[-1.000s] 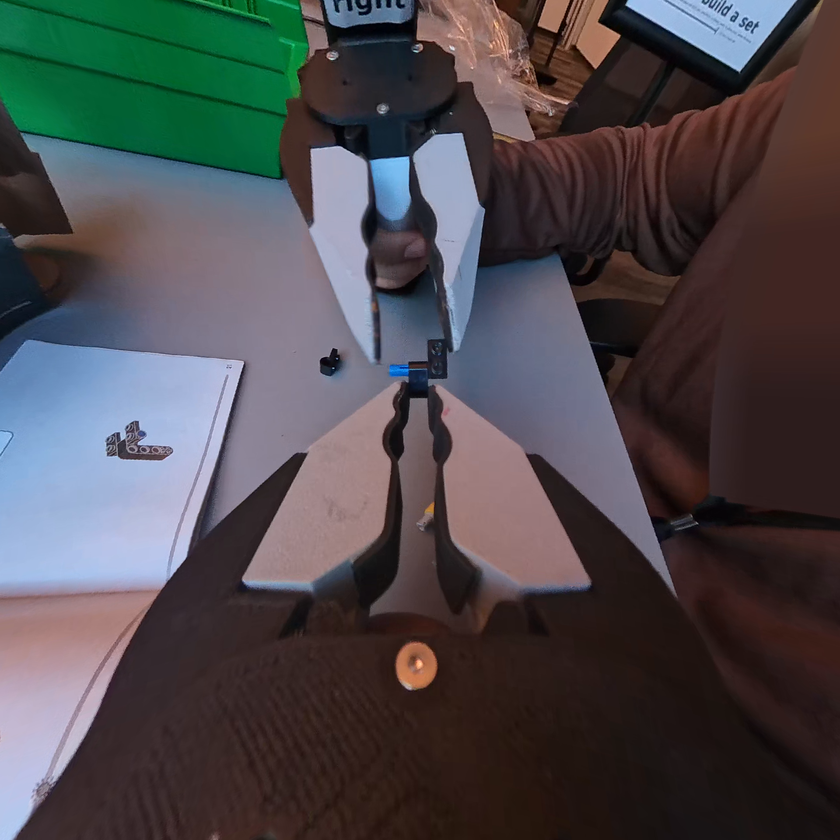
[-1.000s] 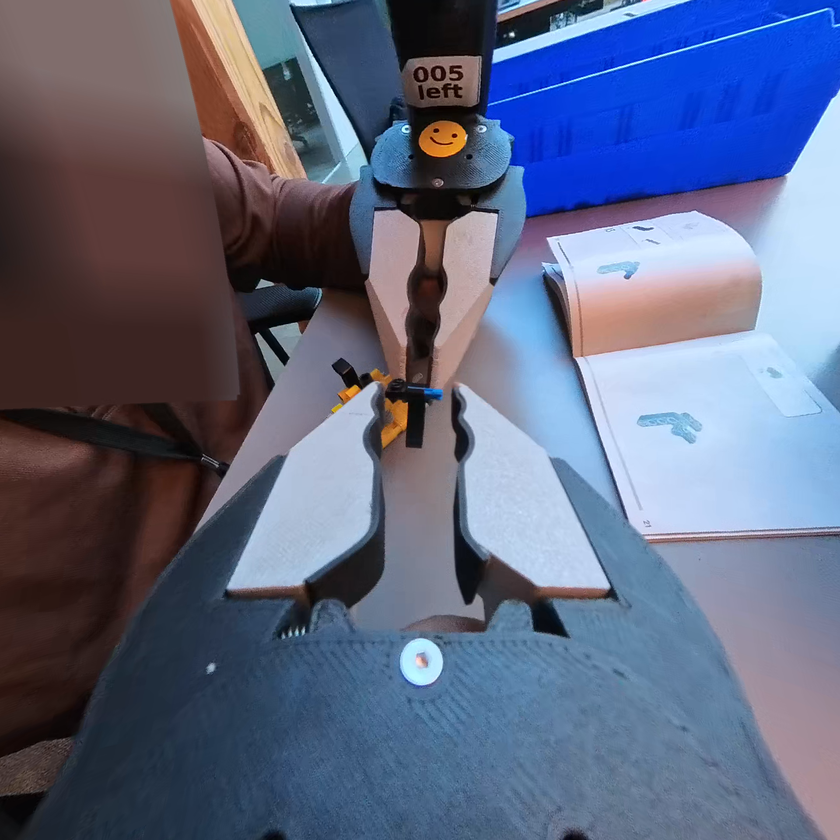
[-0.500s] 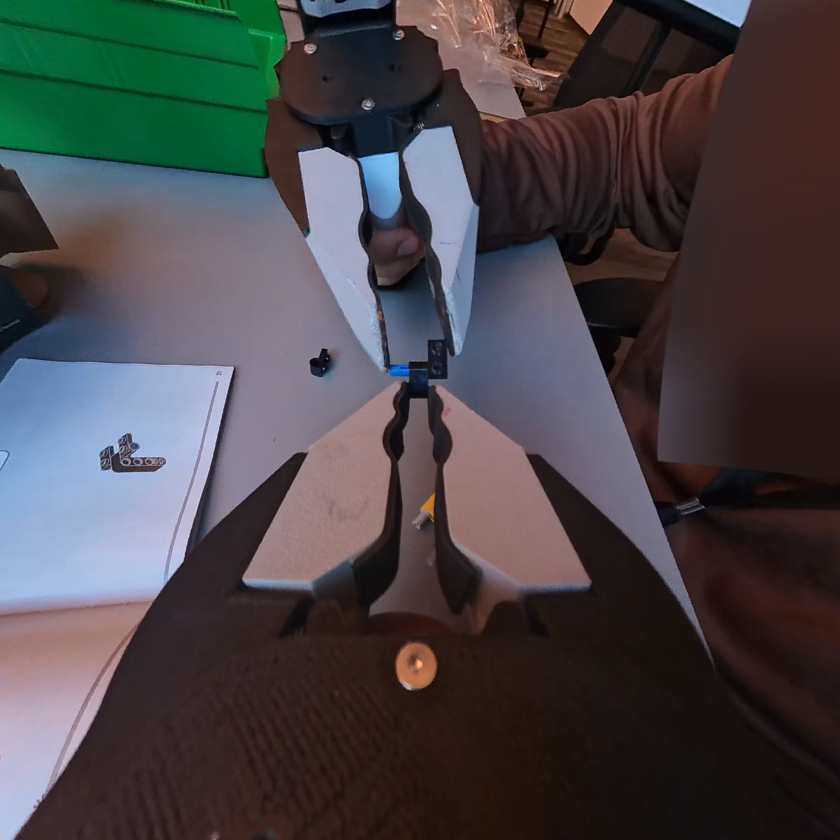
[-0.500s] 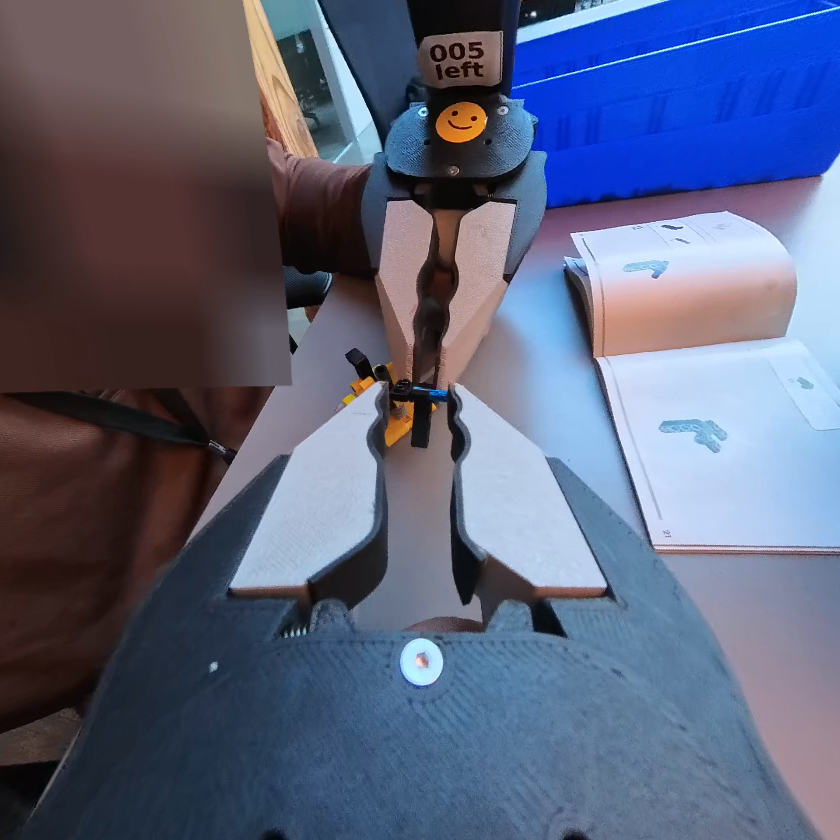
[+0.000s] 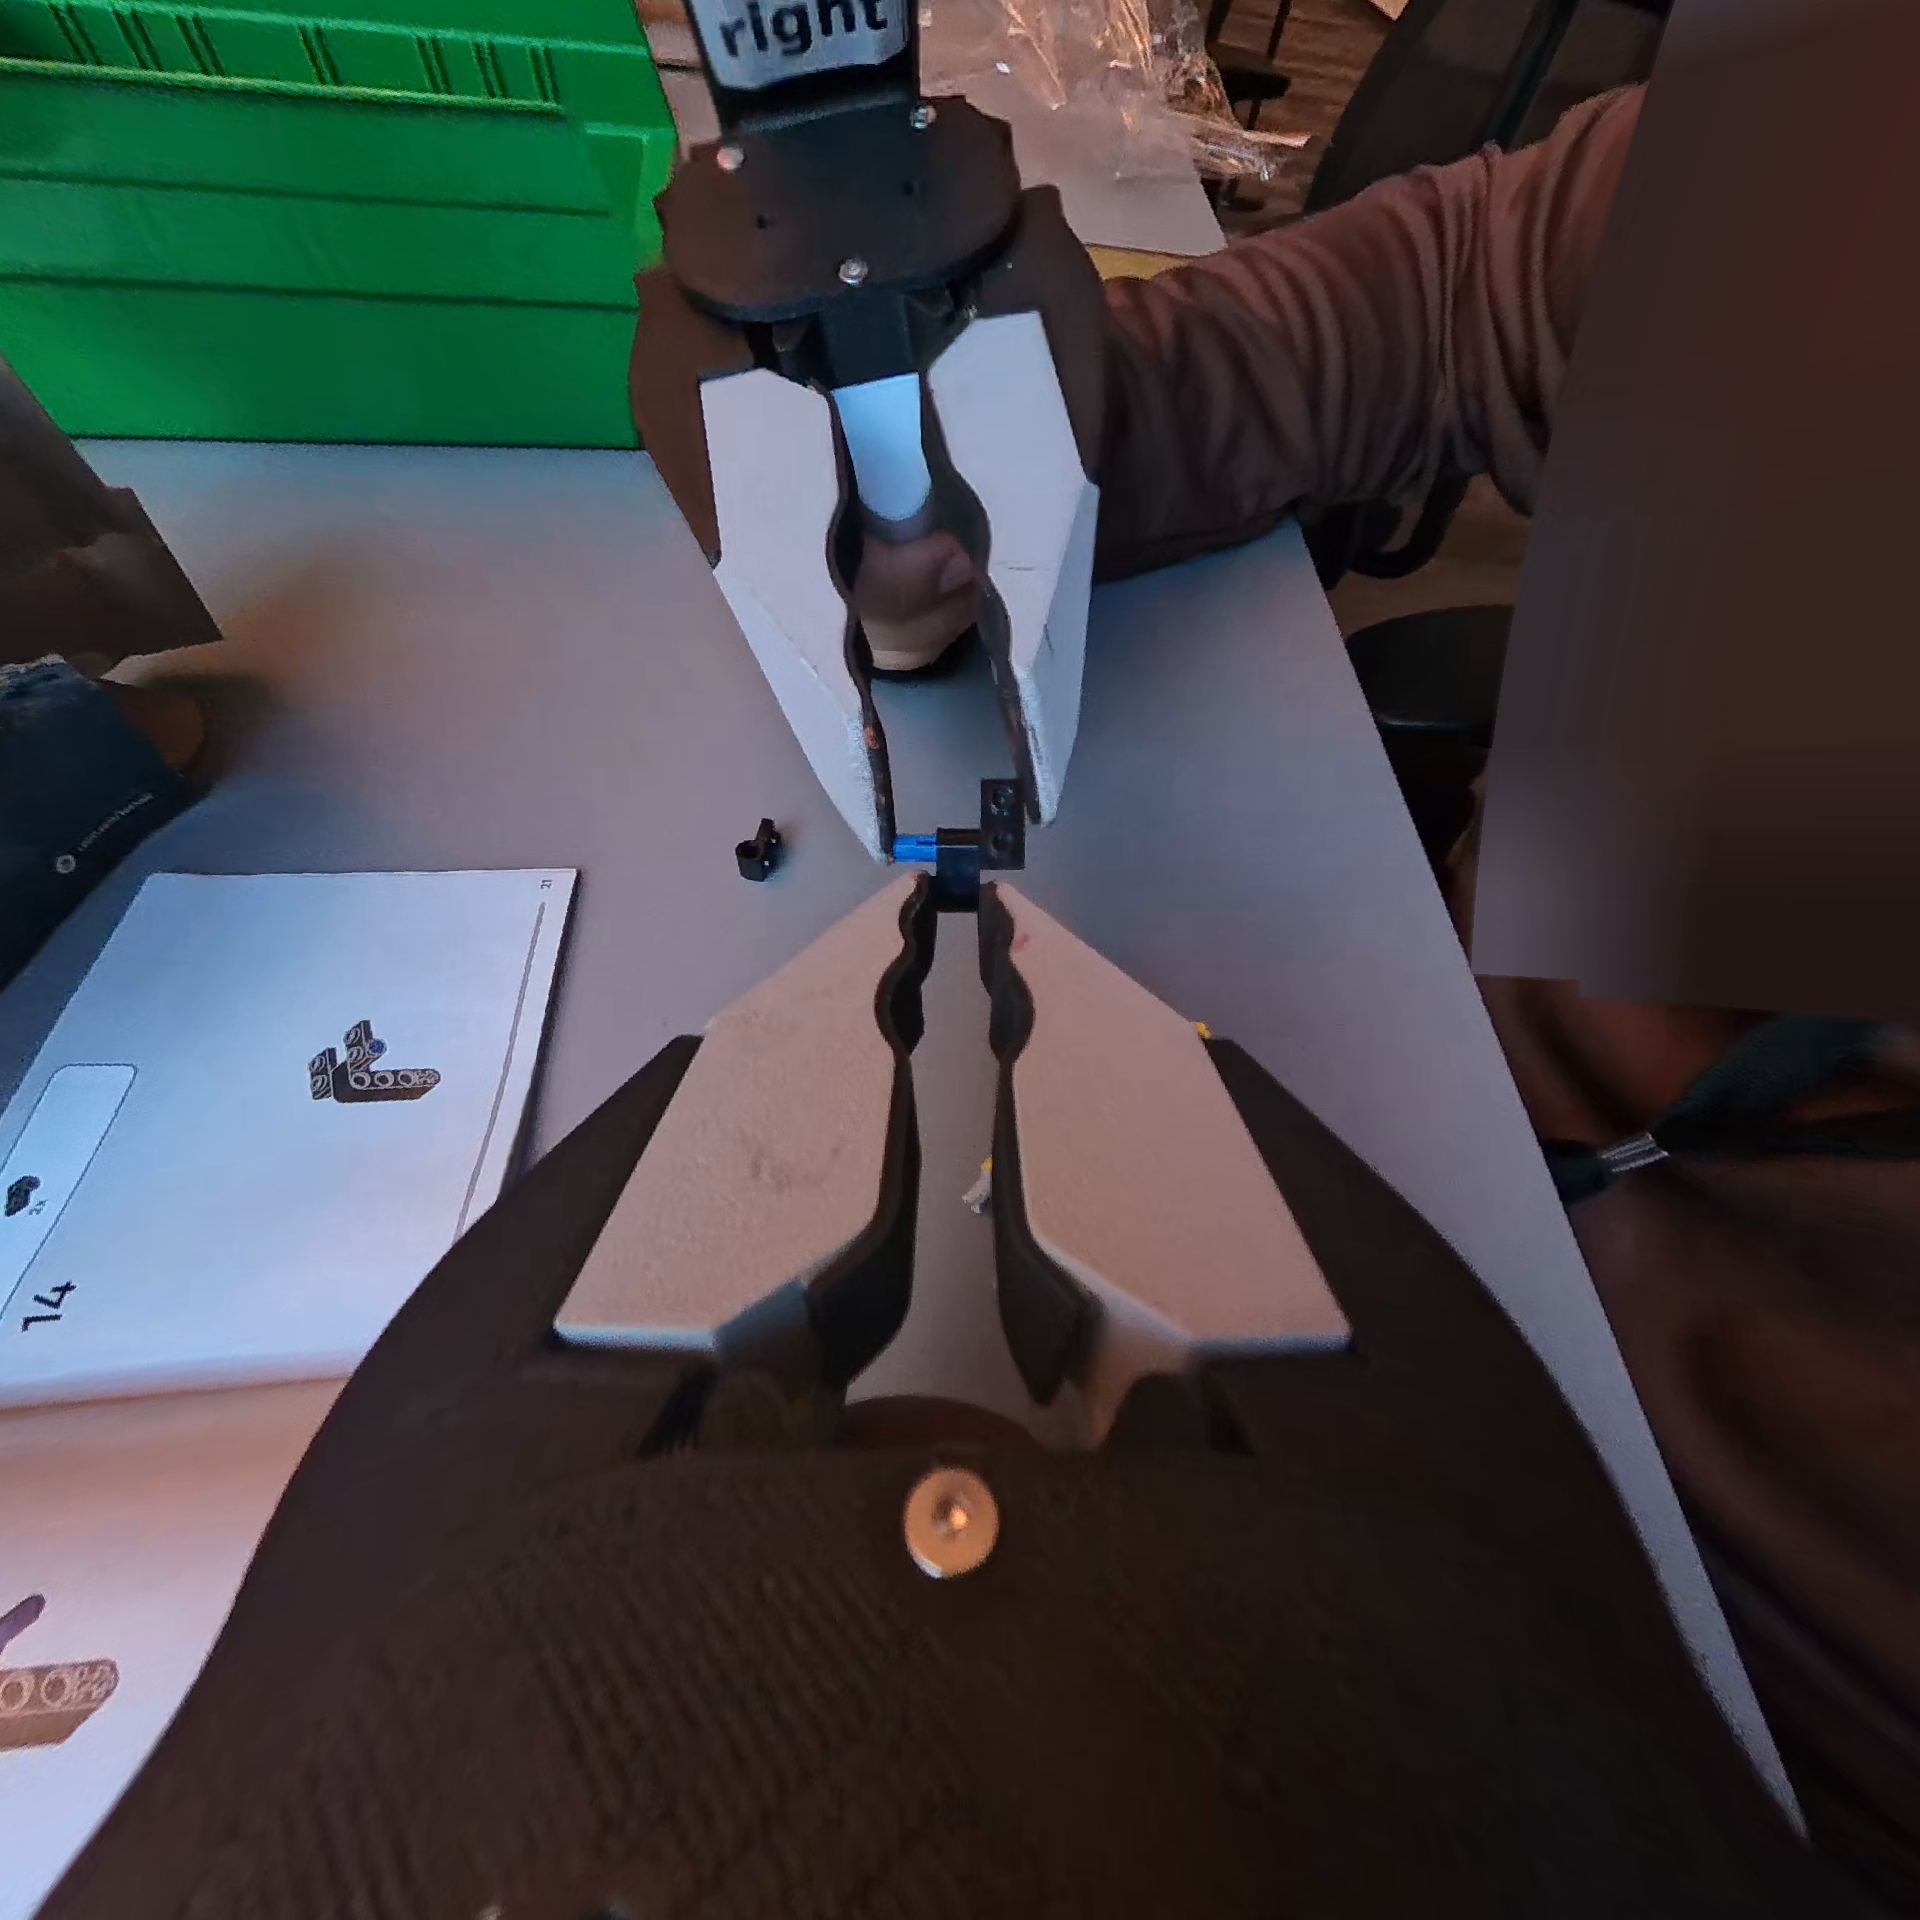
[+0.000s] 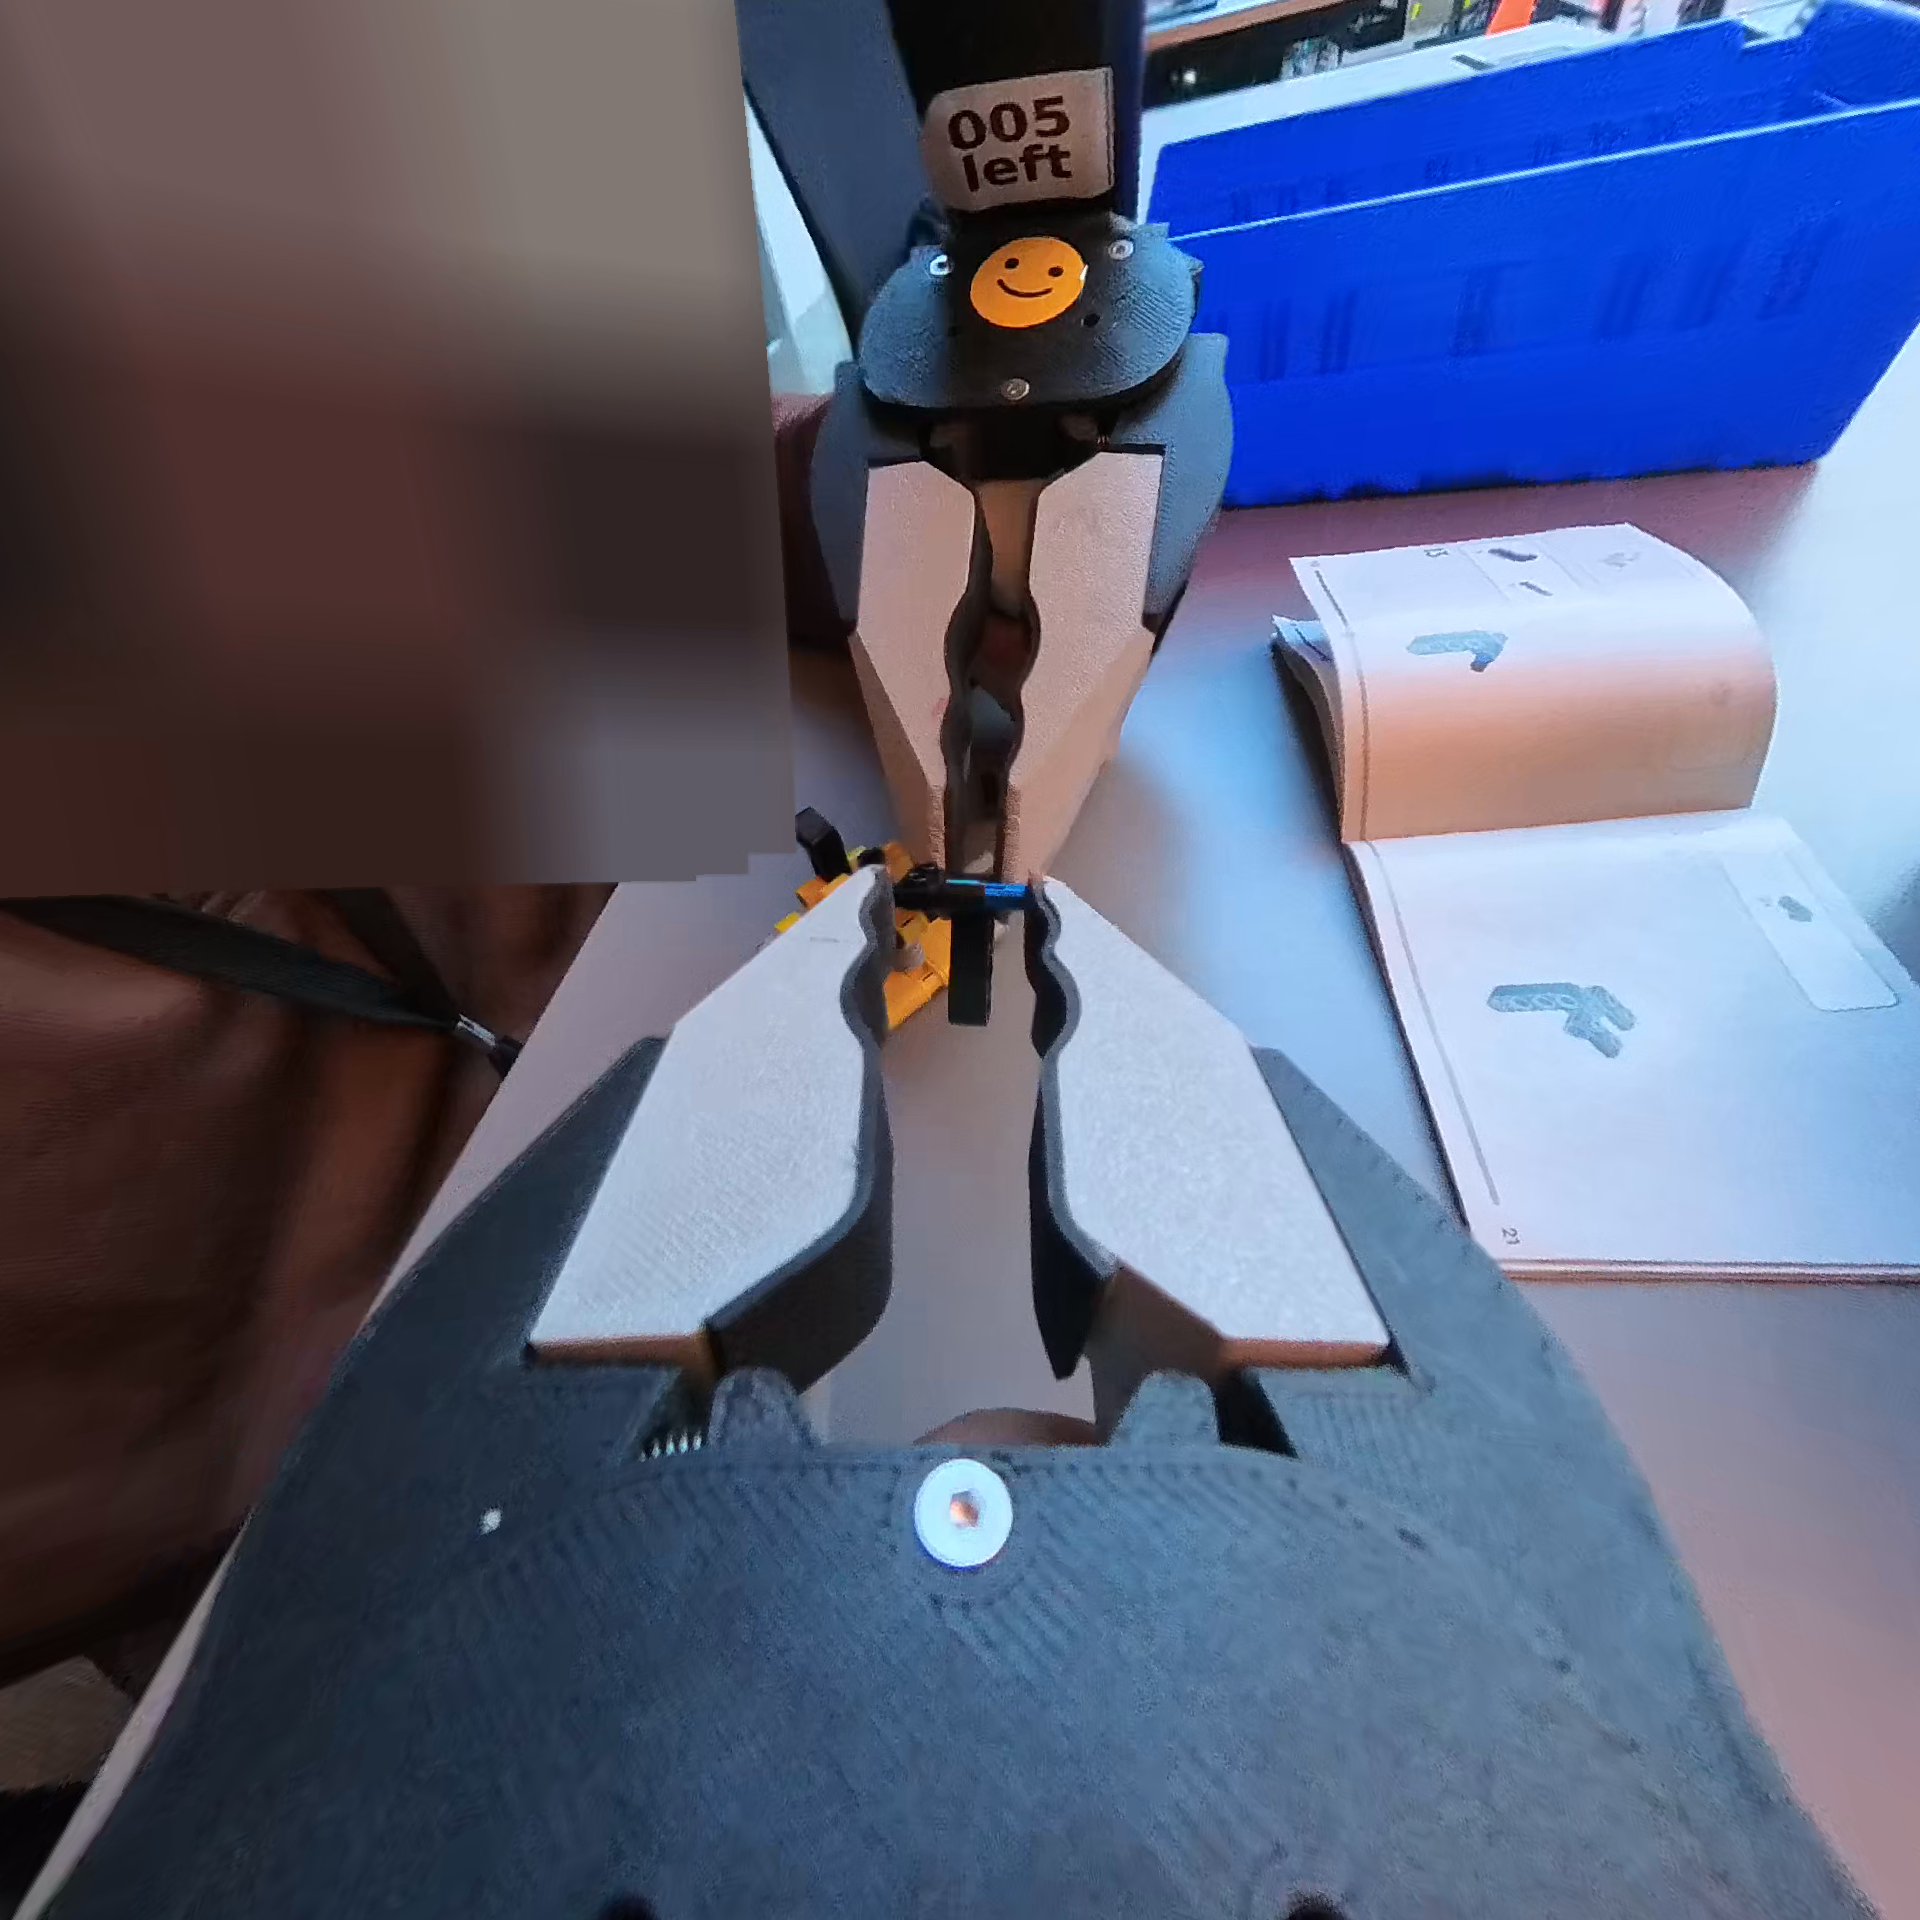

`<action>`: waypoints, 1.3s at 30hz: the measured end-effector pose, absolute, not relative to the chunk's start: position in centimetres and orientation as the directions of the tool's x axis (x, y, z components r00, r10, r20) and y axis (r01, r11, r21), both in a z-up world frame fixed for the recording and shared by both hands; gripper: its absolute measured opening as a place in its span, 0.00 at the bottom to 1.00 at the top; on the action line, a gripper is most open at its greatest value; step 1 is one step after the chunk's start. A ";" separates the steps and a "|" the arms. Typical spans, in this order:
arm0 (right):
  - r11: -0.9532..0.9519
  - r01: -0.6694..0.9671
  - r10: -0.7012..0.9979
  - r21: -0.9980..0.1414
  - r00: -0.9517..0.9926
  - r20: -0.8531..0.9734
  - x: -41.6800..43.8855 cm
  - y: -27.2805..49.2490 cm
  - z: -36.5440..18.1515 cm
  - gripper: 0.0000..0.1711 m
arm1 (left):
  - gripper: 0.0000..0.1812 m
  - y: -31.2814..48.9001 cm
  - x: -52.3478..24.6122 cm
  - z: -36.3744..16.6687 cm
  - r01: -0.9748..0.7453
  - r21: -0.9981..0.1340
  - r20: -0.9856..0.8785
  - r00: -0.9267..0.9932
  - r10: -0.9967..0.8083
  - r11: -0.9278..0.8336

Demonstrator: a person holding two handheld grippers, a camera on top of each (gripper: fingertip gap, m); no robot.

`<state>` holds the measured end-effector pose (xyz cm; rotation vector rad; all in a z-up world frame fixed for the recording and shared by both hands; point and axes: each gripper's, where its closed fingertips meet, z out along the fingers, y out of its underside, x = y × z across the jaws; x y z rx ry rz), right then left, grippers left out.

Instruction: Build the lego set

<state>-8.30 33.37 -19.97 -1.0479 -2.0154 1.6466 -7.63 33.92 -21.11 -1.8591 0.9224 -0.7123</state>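
Note:
My left gripper (image 5: pixel 956 896) is shut on a small black connector (image 5: pixel 956 871) held above the grey table (image 5: pixel 468 644). A blue pin (image 5: pixel 914 848) sticks out of one side of the connector, and a short black beam (image 5: pixel 1004 821) sits on the other side. My right gripper (image 6: pixel 961 889) faces the left one. Its two tips clamp this little assembly (image 6: pixel 966 894) end to end, one on the blue pin and one on the black beam. The right gripper also shows in the left wrist view (image 5: pixel 961 826). The left gripper also shows in the right wrist view (image 6: pixel 977 854).
A loose small black piece (image 5: pixel 758 847) lies on the table. A yellow lego build (image 6: pixel 914 987) sits near the table edge under the grippers. The open instruction booklet (image 6: pixel 1662 1039) lies beside them. A green bin (image 5: pixel 312 208), a blue bin (image 6: pixel 1558 312) and the person's sleeve (image 5: pixel 1351 364) border the area.
My right gripper's tips have moved in from beside the blue pin to touch both ends of the assembly. My left gripper still holds the black connector.

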 end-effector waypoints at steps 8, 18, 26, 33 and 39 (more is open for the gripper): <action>0.105 0.301 0.725 -0.948 -0.675 -0.133 -8.2 33.2 -19.8 0.12 | 0.02 33.7 -7.5 -21.0 -0.309 -0.905 0.080 0.551 -0.831 -0.292; 0.130 0.273 0.739 -0.953 -0.668 -0.091 -8.3 33.2 -19.7 0.12 | 0.02 33.8 -7.5 -20.9 -0.313 -0.908 0.062 0.558 -0.828 -0.278; 0.175 0.240 0.797 -0.955 -0.604 -0.006 -9.1 34.5 -19.9 0.08 | 0.03 35.0 -8.6 -21.4 -0.311 -0.905 0.037 0.623 -0.781 -0.291; 0.169 0.235 0.801 -0.957 -0.598 -0.006 -8.7 34.6 -19.8 0.03 | 0.03 35.3 -8.8 -21.5 -0.281 -0.908 0.069 0.632 -0.772 -0.311; 0.164 0.250 0.797 -0.954 -0.603 -0.021 -8.7 34.5 -20.2 0.03 | 0.03 35.3 -8.8 -21.8 -0.296 -0.904 0.056 0.635 -0.771 -0.309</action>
